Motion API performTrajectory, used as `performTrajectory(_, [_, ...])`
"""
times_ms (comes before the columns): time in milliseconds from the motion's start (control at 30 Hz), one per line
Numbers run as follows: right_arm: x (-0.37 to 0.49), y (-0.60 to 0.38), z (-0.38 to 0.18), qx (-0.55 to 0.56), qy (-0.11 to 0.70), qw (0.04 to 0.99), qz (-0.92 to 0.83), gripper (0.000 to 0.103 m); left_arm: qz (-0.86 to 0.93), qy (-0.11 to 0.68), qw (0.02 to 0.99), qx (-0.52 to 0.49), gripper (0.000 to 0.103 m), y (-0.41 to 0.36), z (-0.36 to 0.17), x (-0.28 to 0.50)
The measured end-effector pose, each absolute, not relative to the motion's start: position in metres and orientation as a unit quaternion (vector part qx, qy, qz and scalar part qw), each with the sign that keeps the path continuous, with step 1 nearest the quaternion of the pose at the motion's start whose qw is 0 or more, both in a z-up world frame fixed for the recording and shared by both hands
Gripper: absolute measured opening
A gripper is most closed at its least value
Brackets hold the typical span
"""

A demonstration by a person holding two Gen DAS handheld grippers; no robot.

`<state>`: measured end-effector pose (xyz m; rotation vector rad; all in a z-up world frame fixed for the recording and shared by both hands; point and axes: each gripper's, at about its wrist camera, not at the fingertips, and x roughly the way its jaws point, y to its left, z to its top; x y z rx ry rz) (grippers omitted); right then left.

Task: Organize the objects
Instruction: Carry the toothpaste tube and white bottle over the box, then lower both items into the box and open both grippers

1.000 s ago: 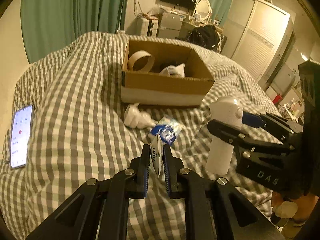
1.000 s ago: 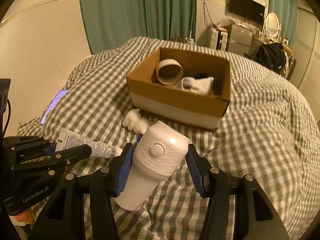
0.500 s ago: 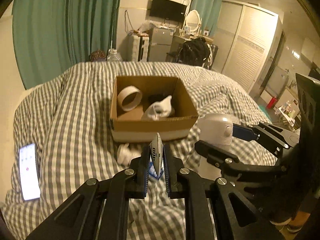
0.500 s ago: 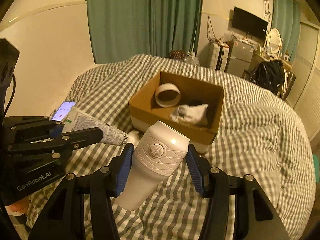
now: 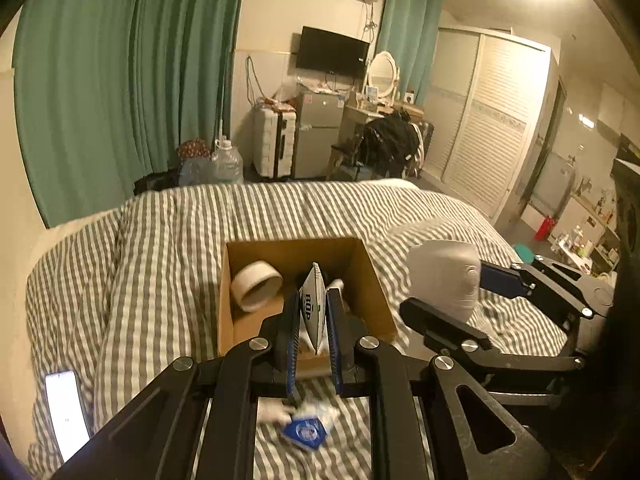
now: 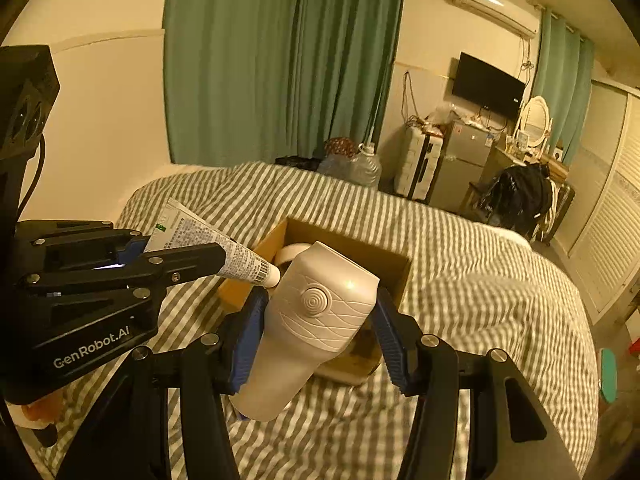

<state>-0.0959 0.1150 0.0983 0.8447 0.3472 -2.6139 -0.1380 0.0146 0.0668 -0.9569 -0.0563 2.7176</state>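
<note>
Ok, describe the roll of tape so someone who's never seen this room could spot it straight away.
Find the bed with the grey-and-white checked cover; an open cardboard box sits on it. The tape roll leans in the box's left part in the left wrist view. It is the only ring-shaped thing there, pale and hollow, unlike the crumpled white item beside it.

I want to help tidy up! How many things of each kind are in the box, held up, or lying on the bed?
In the box: 2, a tape roll and a white cloth.
Held: 2, a tube and a white bottle.
On the bed: 3, a phone, a blue packet, a white lump.
Total: 7
</note>
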Motion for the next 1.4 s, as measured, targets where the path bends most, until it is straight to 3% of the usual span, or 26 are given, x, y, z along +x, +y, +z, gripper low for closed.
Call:
performTrajectory(467, [-0.193, 0.111, 0.097, 0.321, 0.135, 0.157, -0.924, 0.053, 0.935, -0.020, 0.102, -0.338, 0.013, 0.005, 0.042, -0.214])
performTrajectory(1033, [-0.273, 0.118, -0.013, 0.436, 0.099, 0.158, -0.880, 0.053, 0.898, -0.007, 0.110, -0.427, 0.013, 0.017, -0.059, -0.262])
performTrajectory(1400, [-0.282, 0.121, -0.031, 0.450, 0.082, 0.148, -0.877, 0.053, 0.890, -0.010, 0.101, -0.444, 0.013, 0.018, -0.081, -0.272])
